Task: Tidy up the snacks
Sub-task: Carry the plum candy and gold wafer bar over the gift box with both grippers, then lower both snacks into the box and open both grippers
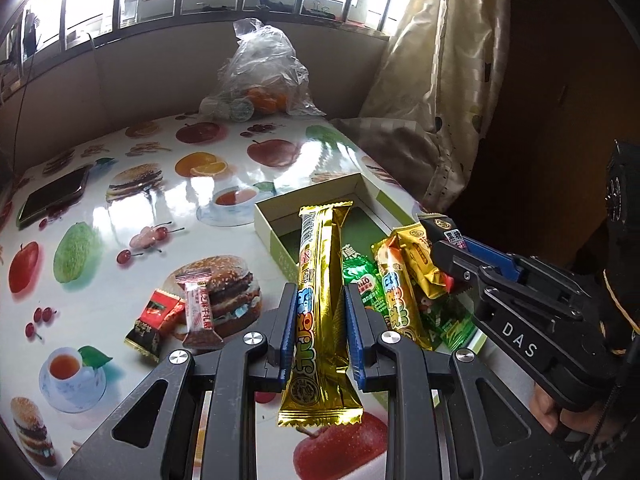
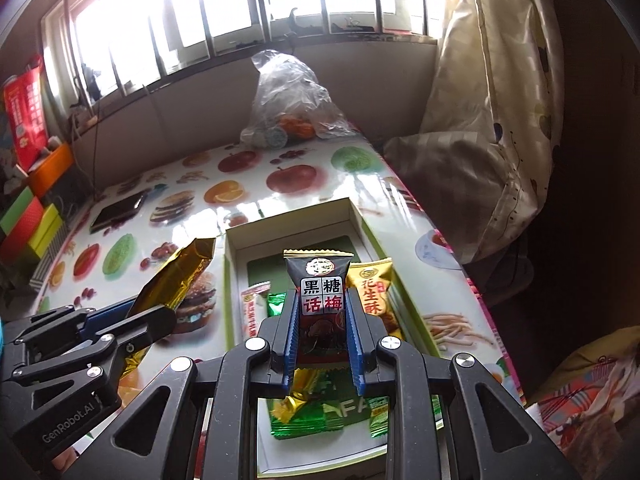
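Observation:
My left gripper [image 1: 320, 300] is shut on a long gold snack bar [image 1: 322, 312], held above the near-left corner of the open cardboard box [image 1: 316, 194]. My right gripper [image 2: 322, 308] is shut on a black plum-candy packet [image 2: 320, 300] above the box [image 2: 288, 220]. It also shows in the left wrist view [image 1: 444, 248], over the box's right side. The box holds several gold and green snack packets [image 1: 394, 280]. Two small candies, a pink one [image 1: 198, 308] and a red-black one [image 1: 154, 320], lie on the table left of the box.
The table has a glossy fruit-and-burger print cloth [image 1: 160, 200]. A phone [image 1: 54, 196] lies at far left. A plastic bag with oranges [image 1: 264, 76] stands at the back by the window. A curtain [image 1: 436, 92] hangs right of the table. Coloured boxes [image 2: 32, 220] stand at the left.

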